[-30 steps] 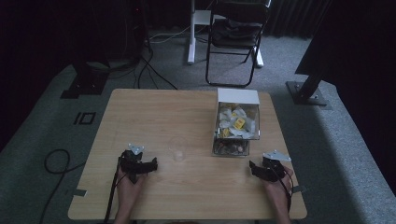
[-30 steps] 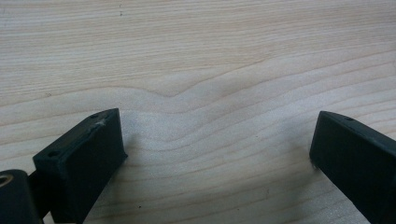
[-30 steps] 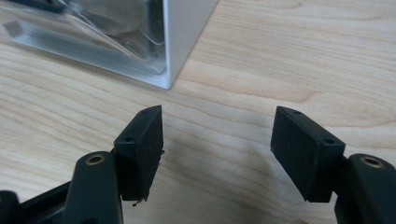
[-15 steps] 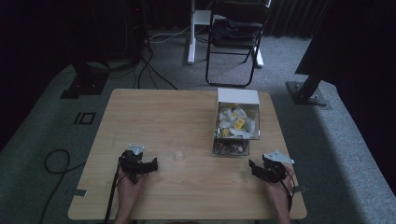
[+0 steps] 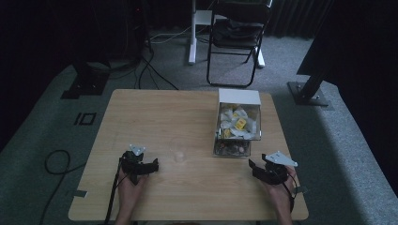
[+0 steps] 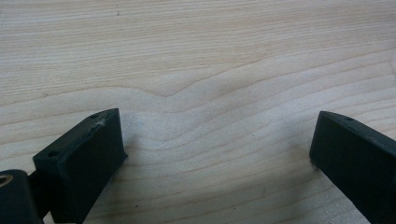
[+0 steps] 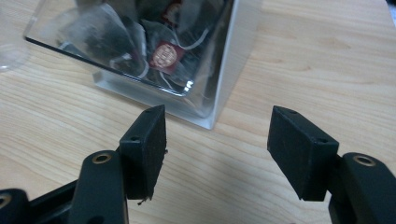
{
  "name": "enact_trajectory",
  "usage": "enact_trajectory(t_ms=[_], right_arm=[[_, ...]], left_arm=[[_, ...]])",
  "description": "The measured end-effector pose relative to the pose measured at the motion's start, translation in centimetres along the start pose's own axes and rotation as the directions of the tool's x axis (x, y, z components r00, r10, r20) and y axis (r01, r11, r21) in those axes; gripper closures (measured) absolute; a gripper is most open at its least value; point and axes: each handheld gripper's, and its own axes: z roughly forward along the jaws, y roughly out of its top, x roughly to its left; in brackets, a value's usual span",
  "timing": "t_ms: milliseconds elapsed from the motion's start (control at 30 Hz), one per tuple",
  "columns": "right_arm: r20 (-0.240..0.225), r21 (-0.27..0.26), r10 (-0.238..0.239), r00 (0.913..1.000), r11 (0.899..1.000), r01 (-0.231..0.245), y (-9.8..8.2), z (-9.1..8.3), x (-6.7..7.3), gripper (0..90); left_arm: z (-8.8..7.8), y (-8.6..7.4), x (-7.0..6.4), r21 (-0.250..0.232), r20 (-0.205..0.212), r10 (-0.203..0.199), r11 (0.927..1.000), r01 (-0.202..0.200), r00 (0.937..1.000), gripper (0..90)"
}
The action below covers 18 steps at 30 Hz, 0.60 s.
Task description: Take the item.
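Your right claw (image 7: 217, 149) stands wide open and empty, jaws just closing slightly, near the clear tea-bag box (image 7: 219, 70). A clear cup (image 5: 179, 151) stands between the claws. Your left claw (image 6: 217, 154) gapes empty over the bare table (image 6: 196, 60).

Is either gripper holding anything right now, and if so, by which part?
Nothing is held. The left gripper and right gripper are both open over bare table; the clear box of tea bags lies beyond the right fingers.
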Motion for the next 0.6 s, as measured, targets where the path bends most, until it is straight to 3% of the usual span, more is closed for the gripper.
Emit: enact_trajectory(t_ms=[600], right_arm=[[-0.032,-0.048,-0.027,0.9991,0.999,0.026,0.8,-0.8,1.1,38.6]], left_arm=[[0.0,0.0,0.0,0.000,0.000,0.001,1.0000,-0.001,1.0000,3.6]])
